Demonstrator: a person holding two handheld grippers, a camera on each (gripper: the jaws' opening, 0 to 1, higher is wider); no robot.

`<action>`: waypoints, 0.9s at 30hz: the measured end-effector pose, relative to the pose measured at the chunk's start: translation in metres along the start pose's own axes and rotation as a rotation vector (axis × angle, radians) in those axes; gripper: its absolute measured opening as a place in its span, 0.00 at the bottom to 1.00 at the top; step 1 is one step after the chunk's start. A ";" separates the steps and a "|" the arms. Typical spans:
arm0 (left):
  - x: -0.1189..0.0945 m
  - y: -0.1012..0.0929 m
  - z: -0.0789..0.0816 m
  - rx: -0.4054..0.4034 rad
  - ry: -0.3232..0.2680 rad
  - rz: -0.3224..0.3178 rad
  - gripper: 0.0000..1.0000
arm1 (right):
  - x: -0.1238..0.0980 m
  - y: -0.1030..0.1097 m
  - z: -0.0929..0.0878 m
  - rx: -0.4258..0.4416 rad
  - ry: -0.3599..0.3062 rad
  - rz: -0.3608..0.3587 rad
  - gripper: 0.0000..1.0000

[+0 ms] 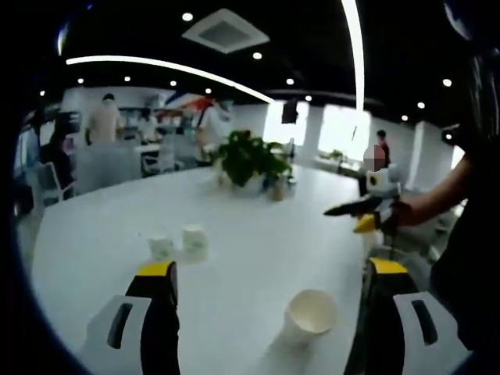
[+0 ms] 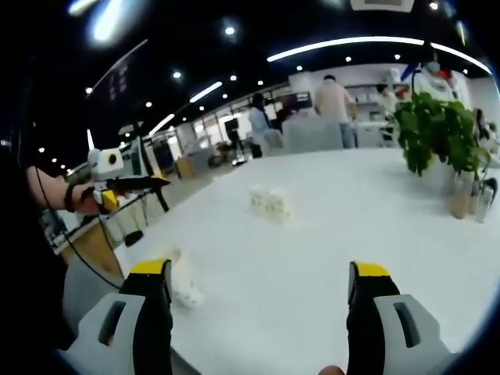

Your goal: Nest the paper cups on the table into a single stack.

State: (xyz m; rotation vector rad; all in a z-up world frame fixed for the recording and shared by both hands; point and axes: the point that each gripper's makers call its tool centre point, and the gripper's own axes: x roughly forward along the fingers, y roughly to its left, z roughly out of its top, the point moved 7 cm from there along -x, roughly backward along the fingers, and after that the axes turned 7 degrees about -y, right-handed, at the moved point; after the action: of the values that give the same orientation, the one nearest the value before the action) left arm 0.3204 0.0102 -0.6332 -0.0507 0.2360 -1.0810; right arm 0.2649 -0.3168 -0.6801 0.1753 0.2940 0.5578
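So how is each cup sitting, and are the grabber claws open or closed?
Near paper cup: lying on its side, mouth showing, apart from the others.
Two far paper cups: standing side by side, not nested.
Left gripper: jaws wide open, holding nothing.
Right gripper: jaws wide open, holding nothing.
Potted plant: upright on the table.

I am looking along the left gripper (image 1: 269, 285), whose two yellow-tipped black jaws are standing wide apart with nothing between them. I am seeing the right gripper (image 1: 361, 212) coming in from the right side of the left gripper view, its hand (image 1: 398, 215) wrapping the grip and a bare forearm trailing off toward a dark sleeve; I cannot tell its jaw gap from there. In the right gripper view, the right gripper (image 2: 259, 283) is holding its jaws wide apart and bare. The left gripper (image 2: 129, 186) is showing at the left there, held level by a hand (image 2: 87, 197).
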 end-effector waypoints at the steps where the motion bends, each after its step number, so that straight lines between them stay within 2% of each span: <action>1: 0.000 0.000 0.000 0.002 0.001 0.000 1.00 | 0.001 0.000 0.002 -0.003 -0.002 0.002 0.92; 8: -0.004 0.000 -0.002 0.000 -0.002 -0.011 1.00 | 0.007 -0.003 0.009 -0.024 0.001 0.013 0.92; 14: -0.010 -0.007 -0.007 0.001 0.018 -0.048 1.00 | 0.013 -0.011 0.015 -0.041 -0.005 0.010 0.92; 27: -0.014 -0.012 -0.007 -0.010 0.006 -0.054 1.00 | 0.038 -0.019 0.042 -0.099 -0.015 0.043 0.92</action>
State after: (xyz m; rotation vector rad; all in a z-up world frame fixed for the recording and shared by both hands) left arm 0.3021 0.0173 -0.6360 -0.0635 0.2467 -1.1336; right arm 0.3189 -0.3156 -0.6534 0.0900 0.2481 0.6119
